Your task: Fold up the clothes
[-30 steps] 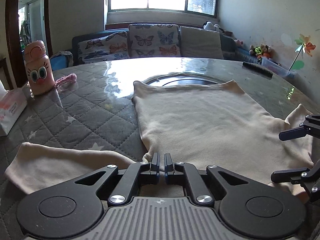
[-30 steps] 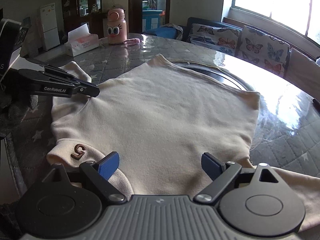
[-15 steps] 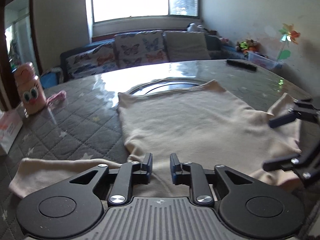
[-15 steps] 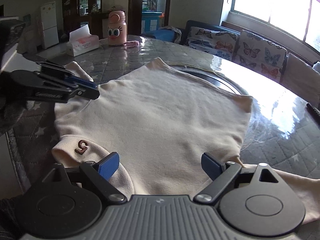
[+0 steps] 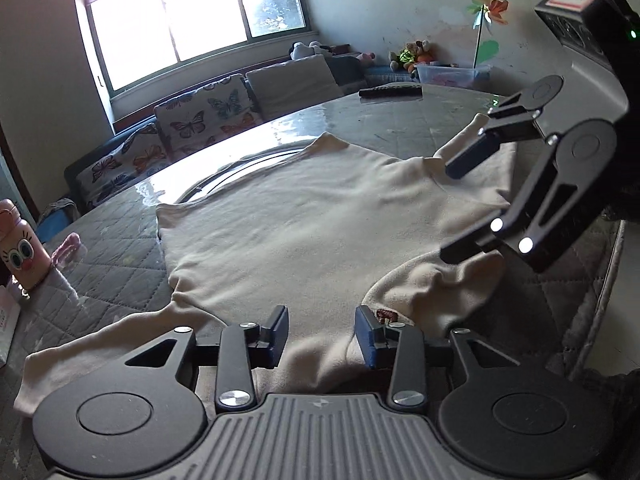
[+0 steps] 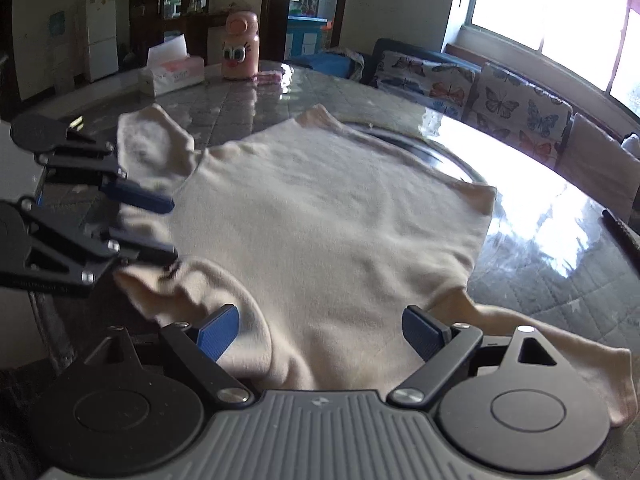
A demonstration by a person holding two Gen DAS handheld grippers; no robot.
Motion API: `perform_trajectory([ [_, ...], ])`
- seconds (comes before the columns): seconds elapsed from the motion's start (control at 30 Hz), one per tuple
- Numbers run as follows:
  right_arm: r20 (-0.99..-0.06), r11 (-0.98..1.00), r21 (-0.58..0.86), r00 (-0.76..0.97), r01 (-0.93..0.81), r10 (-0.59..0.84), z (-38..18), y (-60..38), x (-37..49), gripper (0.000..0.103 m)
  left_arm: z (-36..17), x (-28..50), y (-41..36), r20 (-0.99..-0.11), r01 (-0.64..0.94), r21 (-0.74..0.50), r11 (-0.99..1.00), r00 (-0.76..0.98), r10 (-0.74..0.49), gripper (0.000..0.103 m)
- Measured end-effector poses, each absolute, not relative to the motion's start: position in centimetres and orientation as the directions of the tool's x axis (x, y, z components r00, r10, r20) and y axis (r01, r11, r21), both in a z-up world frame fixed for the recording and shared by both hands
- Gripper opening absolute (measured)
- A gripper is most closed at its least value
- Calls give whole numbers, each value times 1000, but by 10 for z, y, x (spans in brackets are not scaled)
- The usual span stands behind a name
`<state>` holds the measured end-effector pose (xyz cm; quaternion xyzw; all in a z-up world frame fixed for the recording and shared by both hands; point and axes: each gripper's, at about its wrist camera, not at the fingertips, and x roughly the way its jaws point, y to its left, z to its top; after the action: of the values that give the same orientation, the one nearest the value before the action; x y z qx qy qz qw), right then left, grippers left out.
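Observation:
A cream long-sleeved top [image 5: 304, 232] lies spread flat on the round table, also in the right wrist view [image 6: 340, 216]. My left gripper [image 5: 322, 336] is open, its jaws low over the near edge by the collar, holding nothing. My right gripper [image 6: 320, 330] is open over the same near edge. In the left wrist view the right gripper [image 5: 456, 212] hovers open over the right shoulder. In the right wrist view the left gripper [image 6: 172, 226] is open beside the rumpled collar [image 6: 188, 284]. One sleeve [image 5: 92, 356] lies out to the left, the other [image 6: 560, 356] to the right.
The table has a grey quilted cover [image 5: 112, 248] and a glossy glass centre [image 6: 520, 184]. A pink bottle [image 6: 240, 48] and a tissue box [image 6: 172, 70] stand at the far side. A dark remote [image 5: 390, 91] lies near the far edge. A sofa with butterfly cushions [image 5: 200, 120] is behind.
My left gripper has opened from shut and swung right along the top's near edge toward the collar. The right gripper stays open and has come closer to the left.

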<state>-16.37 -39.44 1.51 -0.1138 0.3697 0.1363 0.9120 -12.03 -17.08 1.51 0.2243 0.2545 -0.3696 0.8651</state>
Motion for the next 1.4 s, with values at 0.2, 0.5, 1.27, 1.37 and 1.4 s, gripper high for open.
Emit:
perform_trajectory([
  [0.2,-713,933,-94,677,-348,180,6,-386,-155,91,29,-113,-168,-575,731,188,656,623,-530,44],
  [0.5,-698,954,-46,693,-296,182,16,-407,-153,90,36,-92,-180,-560,704,137,697,635,-532,50],
  [1.27,-682,992,62,721,-110,122,9,-459,-131,84,16,-82,-185,-622,690,92,718,603,-499,60],
  [1.37,-680,998,61,731,-19,55,8,-485,-144,84,17,-85,-188,-618,693,95,715,604,-503,67],
  [1.4,-679,998,60,734,15,30,8,-494,-148,84,18,-86,-189,-616,692,98,715,606,-503,70],
])
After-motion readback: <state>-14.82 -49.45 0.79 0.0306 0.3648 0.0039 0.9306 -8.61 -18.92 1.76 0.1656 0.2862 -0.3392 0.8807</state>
